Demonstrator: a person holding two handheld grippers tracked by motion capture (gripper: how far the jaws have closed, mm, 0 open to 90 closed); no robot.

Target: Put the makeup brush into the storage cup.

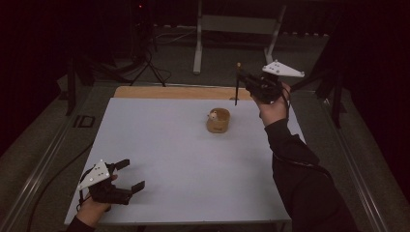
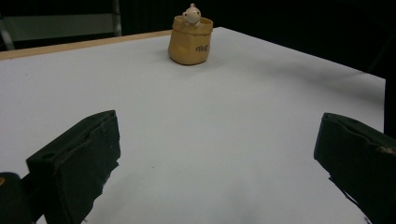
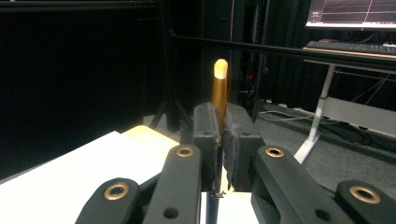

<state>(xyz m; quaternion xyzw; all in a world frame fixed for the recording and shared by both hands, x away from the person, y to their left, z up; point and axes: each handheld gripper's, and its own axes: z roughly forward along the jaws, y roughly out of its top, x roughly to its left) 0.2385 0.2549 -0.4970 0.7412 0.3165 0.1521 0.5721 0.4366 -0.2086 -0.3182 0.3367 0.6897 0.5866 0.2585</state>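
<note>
While upright, pen (image 3: pixel 219 91) clamped in right hand-held gripper (image 3: pixel 222 135) | left hand-held gripper (image 1: pixel 126 175) wide, well apart

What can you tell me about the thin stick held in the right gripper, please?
The stick is slim and upright: a gold upper shaft with a rounded pale tip, a thin dark lower part hanging below. The right gripper clamps it mid-length, its pads pressed on both sides. It hangs in the air near the table's far right corner.
</note>
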